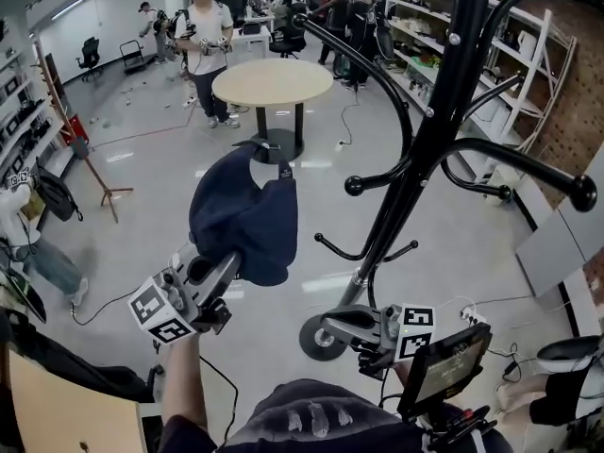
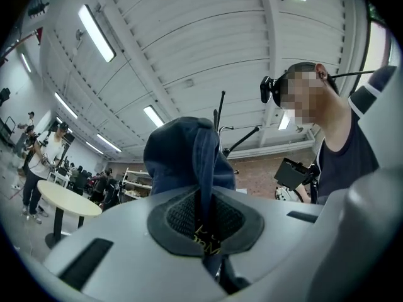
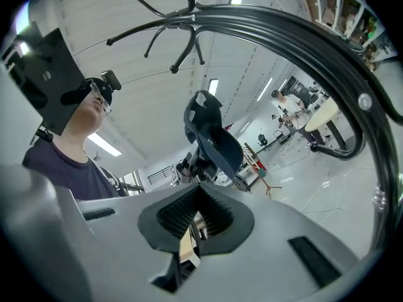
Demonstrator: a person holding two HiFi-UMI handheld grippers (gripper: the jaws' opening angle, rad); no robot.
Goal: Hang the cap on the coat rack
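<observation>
The left tool [image 1: 232, 264] pinches the cap [image 1: 243, 217], not hung yet. The coat rack [image 1: 429, 130] stands at two o'clock from it. The right tool [image 1: 332, 327] looks closed, empty.

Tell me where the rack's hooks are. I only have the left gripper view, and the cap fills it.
Observer: In the head view the cap is held up left of the coat rack and touches no hook.
Operator: Which hook is nearest?
Observer: A ball-tipped arm ends just right of the cap, about level with its upper part, with a gap between them.
Operator: And the right gripper?
Observer: The right gripper is low, in front of the rack's base. Its own view shows the jaws together with nothing between them.
</observation>
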